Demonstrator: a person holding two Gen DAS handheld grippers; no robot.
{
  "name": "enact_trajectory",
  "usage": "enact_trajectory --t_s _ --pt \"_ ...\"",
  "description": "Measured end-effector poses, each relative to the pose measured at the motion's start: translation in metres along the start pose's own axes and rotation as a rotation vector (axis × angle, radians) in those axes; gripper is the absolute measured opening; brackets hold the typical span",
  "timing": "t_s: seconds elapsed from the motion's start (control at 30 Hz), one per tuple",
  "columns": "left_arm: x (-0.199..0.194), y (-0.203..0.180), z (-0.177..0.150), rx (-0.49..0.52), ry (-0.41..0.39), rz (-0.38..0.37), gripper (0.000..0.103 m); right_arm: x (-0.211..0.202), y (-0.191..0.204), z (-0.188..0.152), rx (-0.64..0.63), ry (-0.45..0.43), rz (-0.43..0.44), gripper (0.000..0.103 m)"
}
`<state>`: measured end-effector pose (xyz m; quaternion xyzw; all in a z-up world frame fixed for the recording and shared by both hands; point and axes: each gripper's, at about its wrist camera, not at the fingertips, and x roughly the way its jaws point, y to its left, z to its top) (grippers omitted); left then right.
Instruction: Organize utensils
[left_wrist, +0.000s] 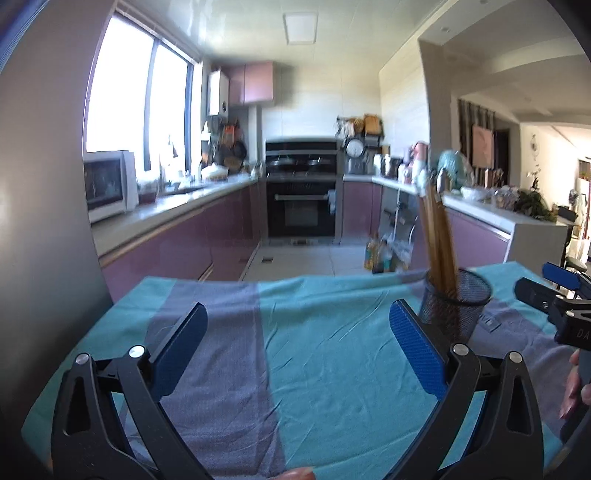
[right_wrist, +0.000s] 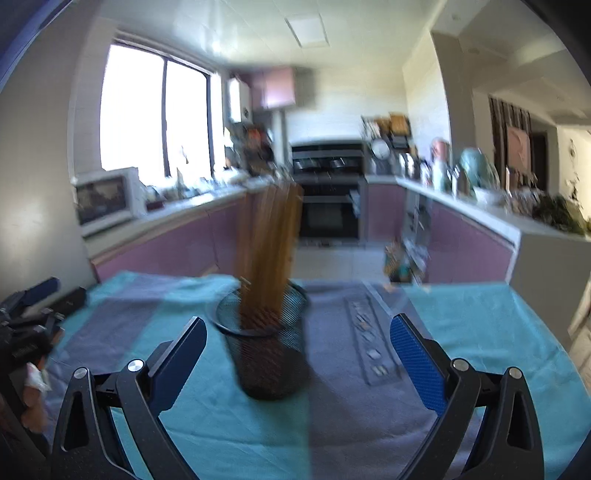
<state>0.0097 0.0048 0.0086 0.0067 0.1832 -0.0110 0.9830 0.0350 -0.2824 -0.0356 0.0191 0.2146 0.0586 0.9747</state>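
Ahead of my right gripper, jaws spread and empty, the mesh cup stands on the worktop cloth, holding what look like blurred chopsticks. My left gripper is spread too, over bare cloth. I'd close slowly around the cup's wall, keeping it upright.

A teal and grey-purple striped cloth is spread over the desk. Beyond it, a black built-in oven is set between mauve cabinets, and a white microwave is placed beneath the bright window (details blurred).
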Motion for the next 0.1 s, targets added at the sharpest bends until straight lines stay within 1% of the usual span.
enact_trajectory --t_s 0.03,0.07,0.1 --pt "0.007 0.004 -0.001 -0.003 0.030 0.001 0.097 0.011 -0.013 -0.003 0.011 0.065 -0.024 0.096" --pt "0.015 0.009 -0.002 -0.006 0.068 0.007 0.097 0.025 -0.029 -0.007 0.030 0.147 -0.057 0.096" --pt "0.026 0.017 -0.005 -0.008 0.115 0.019 0.097 0.035 -0.040 -0.011 0.039 0.201 -0.086 0.096"
